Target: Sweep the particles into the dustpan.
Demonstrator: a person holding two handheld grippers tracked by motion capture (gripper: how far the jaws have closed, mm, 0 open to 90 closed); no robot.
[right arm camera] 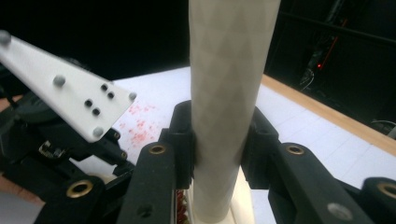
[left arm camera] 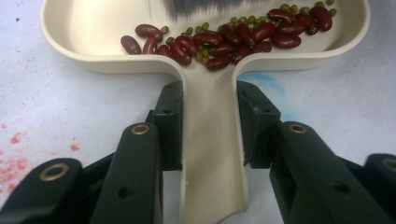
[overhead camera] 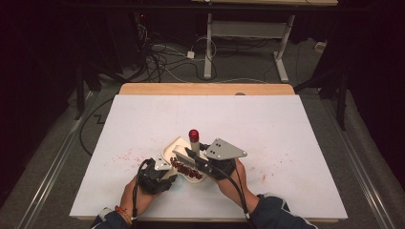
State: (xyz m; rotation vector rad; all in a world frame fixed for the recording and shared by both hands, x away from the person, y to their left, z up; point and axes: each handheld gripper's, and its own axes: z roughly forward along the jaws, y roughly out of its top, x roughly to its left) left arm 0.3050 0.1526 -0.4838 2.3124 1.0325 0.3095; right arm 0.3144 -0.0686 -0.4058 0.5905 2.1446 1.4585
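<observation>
Left tongs (left arm camera: 208,135) round unlabelled cream dustpan (left arm camera: 205,70) handle, beans (left arm camera: 233,35) inside.

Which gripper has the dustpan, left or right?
The left gripper: its jaws clamp the dustpan by its flat cream handle, with beans in the pan. The right gripper grips the brush by its round handle instead.

I work at a table (overhead camera: 305,143) covered in a white sheet, with a bare wooden strip (overhead camera: 205,88) along its far edge. Red specks (overhead camera: 125,155) stain the sheet near me on both sides. The room around is dark. Beyond the table, grey floor (overhead camera: 239,71) carries a tangle of cables (overhead camera: 162,59) and the white legs of another desk (overhead camera: 248,33). Metal rails (overhead camera: 52,162) run along the floor on both sides of my table.
</observation>
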